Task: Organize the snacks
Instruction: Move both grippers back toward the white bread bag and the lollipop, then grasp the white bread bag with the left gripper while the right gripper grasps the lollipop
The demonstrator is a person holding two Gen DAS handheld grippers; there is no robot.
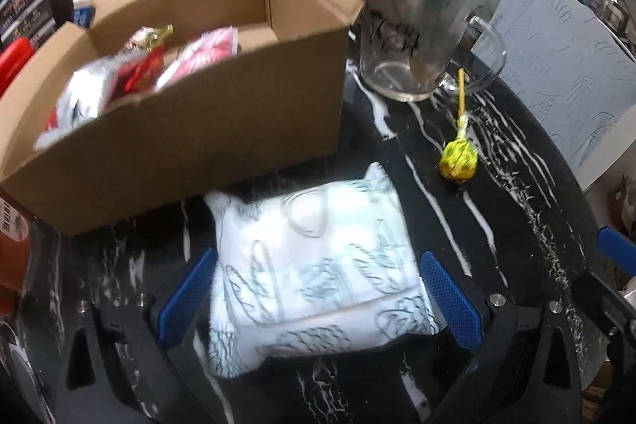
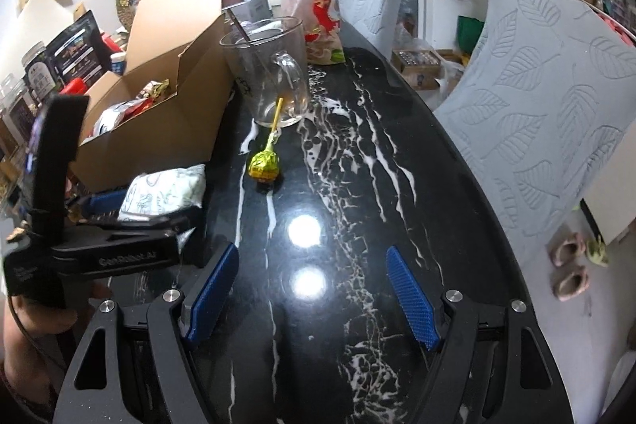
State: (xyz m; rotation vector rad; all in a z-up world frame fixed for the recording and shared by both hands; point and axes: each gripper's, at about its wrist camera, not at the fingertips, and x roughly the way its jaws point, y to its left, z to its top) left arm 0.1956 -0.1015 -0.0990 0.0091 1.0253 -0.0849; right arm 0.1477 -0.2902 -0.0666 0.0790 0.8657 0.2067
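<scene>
Soft white snack pouch (image 1: 314,273) lies by the tabletop's (image 2: 330,185) left edge against the cardboard box (image 1: 175,130), between the left gripper's (image 1: 318,299) spread, untouching pads. Looks light, puffy, slippery; pinch its sides gently. Right gripper (image 2: 312,299) wide, empty.

A puffy white snack bag (image 1: 314,269) with green drawings lies flat on the black counter (image 2: 349,185), just beside the open brown box (image 1: 190,146) (it holds red and silver packets, maybe candy). A yellow lollipop (image 1: 458,161) lies nearer the counter's edge.
</scene>
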